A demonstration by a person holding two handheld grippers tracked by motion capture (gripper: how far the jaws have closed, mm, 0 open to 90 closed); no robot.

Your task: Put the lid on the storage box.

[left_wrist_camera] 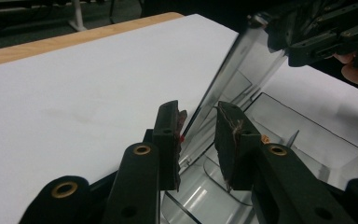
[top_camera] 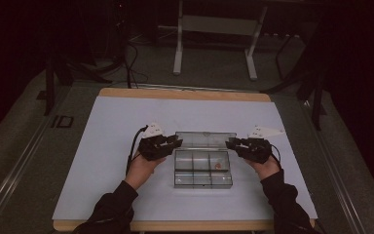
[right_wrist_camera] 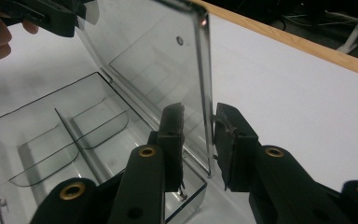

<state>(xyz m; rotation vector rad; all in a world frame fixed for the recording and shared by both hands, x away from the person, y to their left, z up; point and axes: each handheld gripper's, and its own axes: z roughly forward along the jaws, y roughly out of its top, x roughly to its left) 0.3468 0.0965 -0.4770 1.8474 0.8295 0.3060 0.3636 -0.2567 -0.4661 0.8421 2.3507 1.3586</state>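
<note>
Clear plastic compartment box (top_camera: 203, 168) lying at the middle of the white worktop (top_camera: 102, 146), its hinged lid (top_camera: 205, 140) standing raised along the far edge. A small reddish item (top_camera: 218, 165) lies in one of the right-hand compartments; what it is cannot be told at this size.

Left gripper (top_camera: 168, 144), held at the left end of the lid. In the left gripper view its fingers (left_wrist_camera: 168, 140) stand apart on either side of the lid's (left_wrist_camera: 233, 88) edge, with a gap showing on both sides, so they are spread and not clamping it.

Right gripper (top_camera: 236, 144), held at the right end of the lid. In the right gripper view its fingers (right_wrist_camera: 172, 135) likewise straddle the lid's (right_wrist_camera: 168, 60) side edge without pressing on it; the box's (right_wrist_camera: 51, 140) curved dividers lie below.

Step in hand, as judged: the lid is being handled from both ends, either for closing or for opening fully; which of the two cannot be told from this moment.

Next move, as judged: both grippers need to close on, or push against, the lid evenly and swing it together about the hinge, since uneven force at one end could twist the thin plastic or slide the light box across the worktop
</note>
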